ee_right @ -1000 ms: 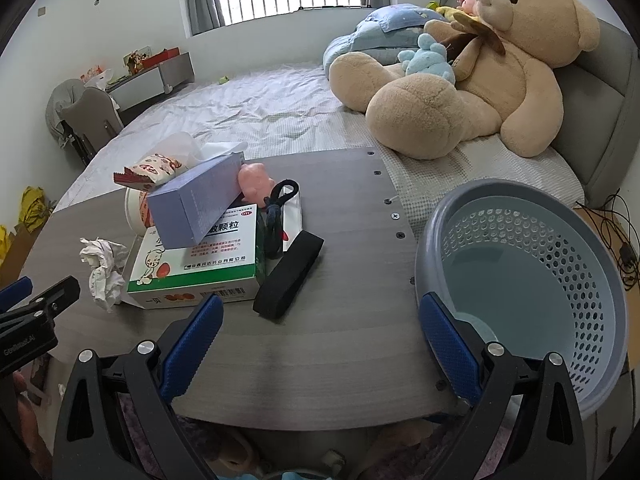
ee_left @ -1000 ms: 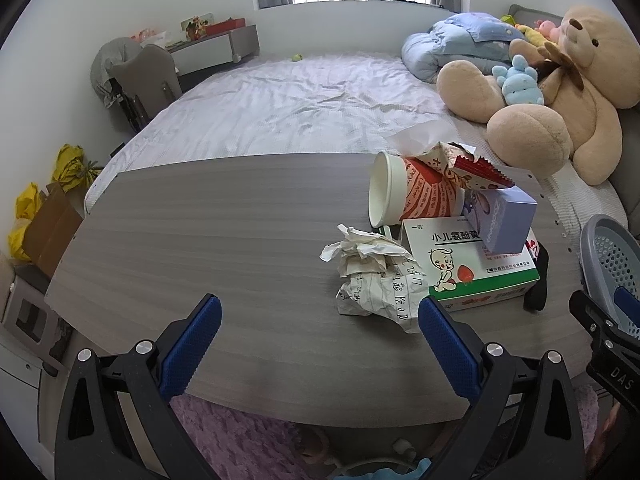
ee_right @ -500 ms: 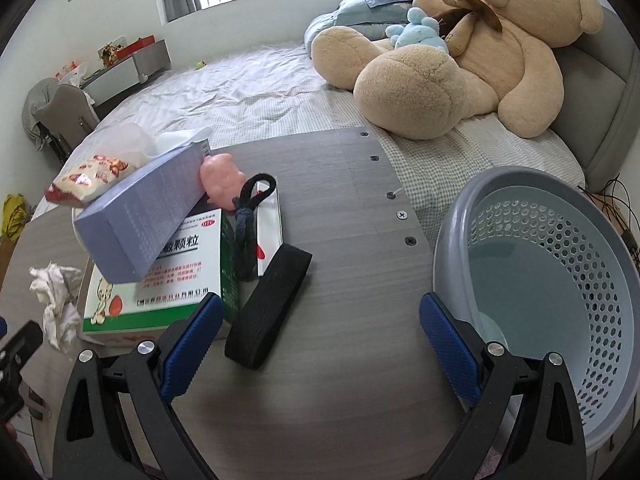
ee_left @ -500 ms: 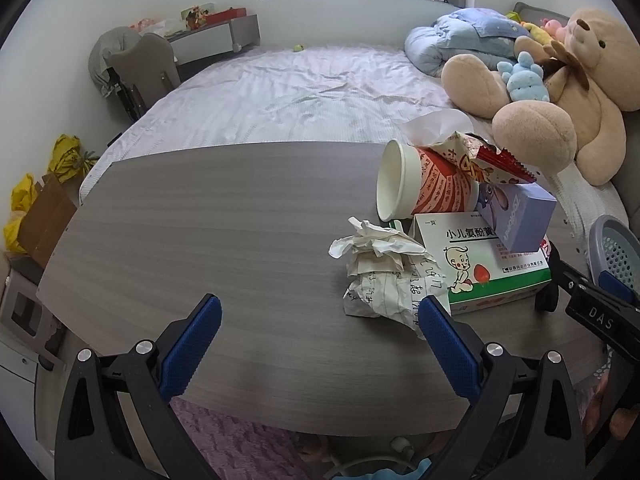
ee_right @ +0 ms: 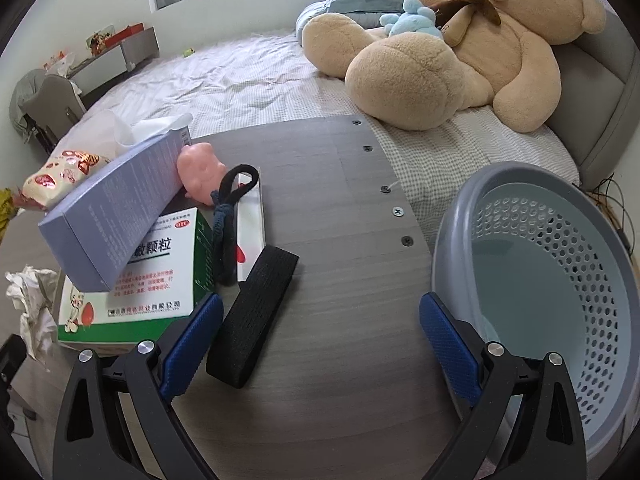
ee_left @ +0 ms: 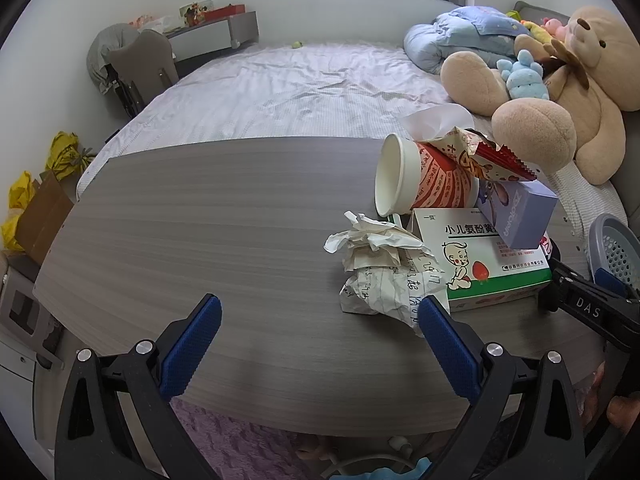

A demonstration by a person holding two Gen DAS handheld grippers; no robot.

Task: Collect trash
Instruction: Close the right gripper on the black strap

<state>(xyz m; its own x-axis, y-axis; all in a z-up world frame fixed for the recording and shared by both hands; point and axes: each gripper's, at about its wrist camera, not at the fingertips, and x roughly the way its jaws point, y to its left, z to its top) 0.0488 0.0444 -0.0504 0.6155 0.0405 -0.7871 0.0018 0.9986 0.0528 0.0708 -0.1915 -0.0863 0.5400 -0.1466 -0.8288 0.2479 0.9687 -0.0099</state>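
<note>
A pile of trash lies on the grey wooden table (ee_left: 200, 220): crumpled paper (ee_left: 384, 272), a tipped red-and-white paper cup (ee_left: 420, 180), a snack wrapper (ee_left: 492, 160), a green-and-white medicine box (ee_left: 488, 256) and a purple box (ee_left: 520, 212) leaning on it. My left gripper (ee_left: 320, 332) is open, its right finger just short of the crumpled paper. My right gripper (ee_right: 320, 332) is open above the table, with a black strap (ee_right: 256, 312) next to its left finger. The grey perforated basket (ee_right: 560, 280) sits at the table's right end.
A pink toy (ee_right: 200, 172), a dark cord loop (ee_right: 228, 216) and a white card (ee_right: 250, 232) lie behind the strap. Beyond the table is a bed (ee_left: 300, 92) with a big teddy bear (ee_right: 480, 48). A chair (ee_left: 140, 64) stands far left.
Both grippers have moved forward over the table. The left one has come closer to the crumpled paper; the right one has come up to the black strap and medicine box.
</note>
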